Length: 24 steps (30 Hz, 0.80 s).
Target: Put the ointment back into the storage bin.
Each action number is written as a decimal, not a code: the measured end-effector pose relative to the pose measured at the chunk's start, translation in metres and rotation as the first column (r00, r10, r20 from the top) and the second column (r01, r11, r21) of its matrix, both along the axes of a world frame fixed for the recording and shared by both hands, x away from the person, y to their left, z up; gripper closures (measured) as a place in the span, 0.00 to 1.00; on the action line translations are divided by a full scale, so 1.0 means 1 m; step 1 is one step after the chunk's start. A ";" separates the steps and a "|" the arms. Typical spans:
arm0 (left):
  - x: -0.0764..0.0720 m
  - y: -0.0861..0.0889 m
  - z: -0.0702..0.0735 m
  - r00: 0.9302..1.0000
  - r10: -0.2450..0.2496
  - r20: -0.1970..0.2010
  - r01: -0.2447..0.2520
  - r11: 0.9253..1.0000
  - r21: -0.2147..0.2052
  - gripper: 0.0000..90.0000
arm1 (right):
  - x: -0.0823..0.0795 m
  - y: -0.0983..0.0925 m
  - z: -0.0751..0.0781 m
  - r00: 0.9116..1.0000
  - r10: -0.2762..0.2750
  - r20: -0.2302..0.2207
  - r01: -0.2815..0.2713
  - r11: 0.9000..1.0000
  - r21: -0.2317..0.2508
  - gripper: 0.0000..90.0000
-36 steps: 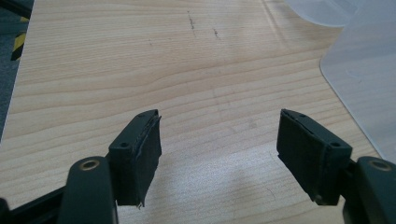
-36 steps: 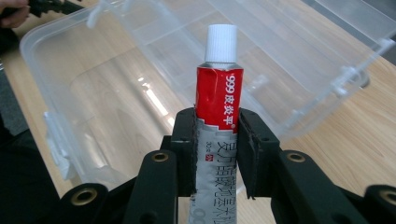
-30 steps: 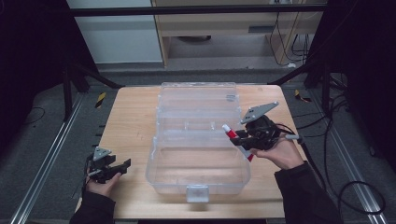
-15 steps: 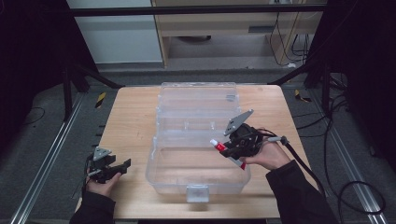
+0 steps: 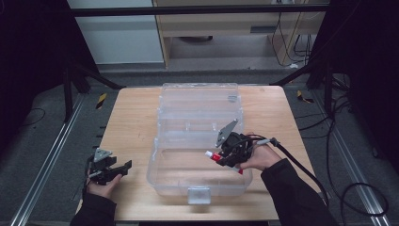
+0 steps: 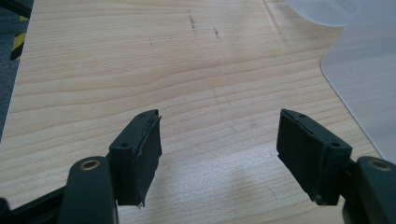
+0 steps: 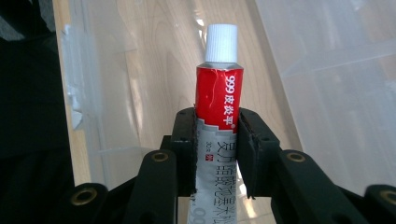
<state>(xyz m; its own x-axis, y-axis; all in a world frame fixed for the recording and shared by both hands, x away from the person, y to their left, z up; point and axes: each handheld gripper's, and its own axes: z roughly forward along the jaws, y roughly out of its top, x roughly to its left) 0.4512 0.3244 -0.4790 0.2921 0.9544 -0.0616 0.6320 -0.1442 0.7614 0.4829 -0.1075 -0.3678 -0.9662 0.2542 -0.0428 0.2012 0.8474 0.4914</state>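
Note:
A clear plastic box (image 5: 197,141) stands open in the middle of the wooden table (image 5: 131,122), its lid raised at the back. My right gripper (image 5: 225,157) hangs over the box's right side, shut on a red and silver ointment tube (image 7: 217,119) with a white cap (image 7: 222,43). The tube (image 5: 217,157) points left over the box's inside. My left gripper (image 5: 123,167) rests near the table's front left corner, open, with bare wood between its pads (image 6: 144,149).
The box's front latch (image 5: 197,194) faces the person. A corner of the clear box (image 6: 369,70) shows at the right of the left gripper view. Metal rails (image 5: 42,165) run along the floor on both sides of the table.
My right gripper has carried the tube leftward and forward, from the box's right rim to over its inside. The left gripper has stayed still.

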 end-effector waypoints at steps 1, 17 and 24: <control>0.000 0.000 0.000 1.000 -0.002 -0.001 0.002 1.000 0.001 0.34 | 0.000 0.000 0.000 1.000 0.000 0.000 0.000 1.000 0.000 0.77; 0.000 0.000 0.000 1.000 -0.003 0.000 0.003 1.000 0.002 0.34 | 0.005 0.016 -0.034 0.990 0.134 -0.041 -0.139 0.981 -0.138 0.77; 0.000 0.000 0.000 1.000 -0.002 -0.002 0.002 1.000 0.001 0.34 | 0.005 0.019 -0.046 0.984 0.169 -0.055 -0.176 0.969 -0.175 0.77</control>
